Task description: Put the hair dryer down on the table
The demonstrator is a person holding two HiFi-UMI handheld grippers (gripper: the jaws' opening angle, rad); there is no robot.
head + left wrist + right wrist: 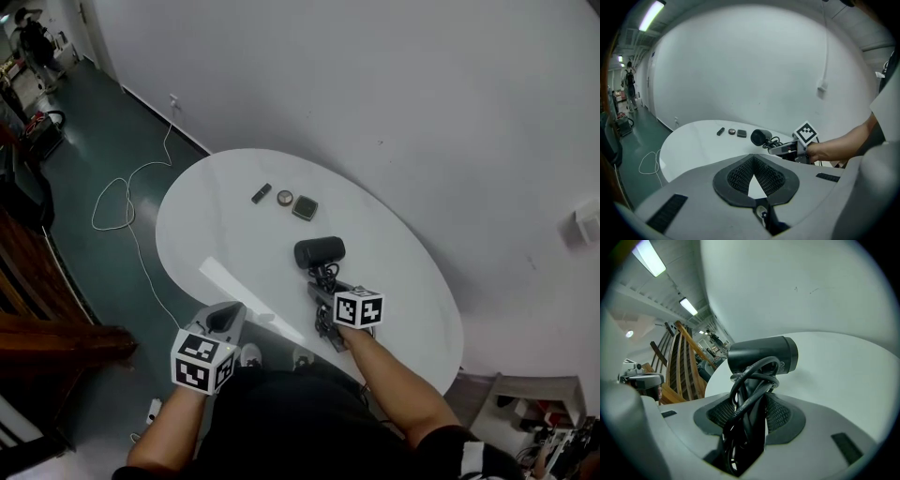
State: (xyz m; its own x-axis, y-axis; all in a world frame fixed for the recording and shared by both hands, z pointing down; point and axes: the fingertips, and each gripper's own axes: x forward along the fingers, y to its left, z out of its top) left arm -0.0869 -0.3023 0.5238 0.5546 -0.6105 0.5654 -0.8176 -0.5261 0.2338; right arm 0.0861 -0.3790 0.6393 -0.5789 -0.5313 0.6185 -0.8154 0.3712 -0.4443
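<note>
The black hair dryer is over the middle of the white oval table, barrel crosswise, cord wound round its handle. My right gripper is shut on that handle and cord; in the right gripper view the barrel stands just past the pads. Whether the dryer touches the tabletop I cannot tell. My left gripper hangs at the table's near left edge, apart from the dryer. In the left gripper view its pads meet at the tips with nothing between them, and the dryer shows ahead.
Three small things lie at the table's far side: a black stick, a round disc and a dark square case. A white cable trails over the green floor at left. Dark wooden furniture stands left; a person is far off.
</note>
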